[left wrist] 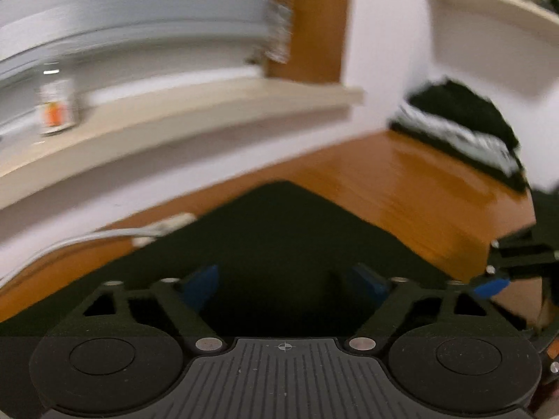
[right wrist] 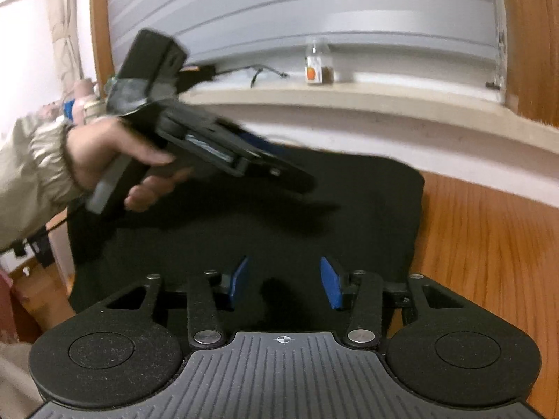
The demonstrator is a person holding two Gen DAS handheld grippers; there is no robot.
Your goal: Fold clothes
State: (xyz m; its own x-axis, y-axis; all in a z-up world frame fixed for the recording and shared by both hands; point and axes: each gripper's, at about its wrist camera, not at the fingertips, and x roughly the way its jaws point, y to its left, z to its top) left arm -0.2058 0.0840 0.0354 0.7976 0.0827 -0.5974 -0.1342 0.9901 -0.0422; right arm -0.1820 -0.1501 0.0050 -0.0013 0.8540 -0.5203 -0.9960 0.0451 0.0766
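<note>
A person's left hand [right wrist: 115, 153], wrist in a beige elastic-cuffed sleeve [right wrist: 31, 174], carries the left gripper [left wrist: 286, 284] in over the left part of a black garment [right wrist: 244, 216] spread flat on a wooden desk [right wrist: 489, 244]. Seen from its own camera, that gripper's blue pads [left wrist: 202, 288] stand well apart above the dark cloth, with nothing caught between them. The garment reaches the desk's far edge by the white wall, and one of its corners [left wrist: 286, 183] points toward that edge in the left wrist view. A white cable [left wrist: 104, 235] lies on the wood near the garment's left side. On the pale windowsill [right wrist: 349, 99] behind the desk stands a small clear bottle with an orange label [right wrist: 316, 66], below grey shutter slats [right wrist: 297, 7]. Toward the garment's right side, the right gripper [right wrist: 284, 282] hangs over the cloth near the desk's near edge, its jaws partly open and gripping nothing. Bare wood shows to the right of the garment's straight edge. At the desk's far right corner sits a second dark pile with a light stripe [left wrist: 461, 129], blurred by motion, well apart from the spread garment.
</note>
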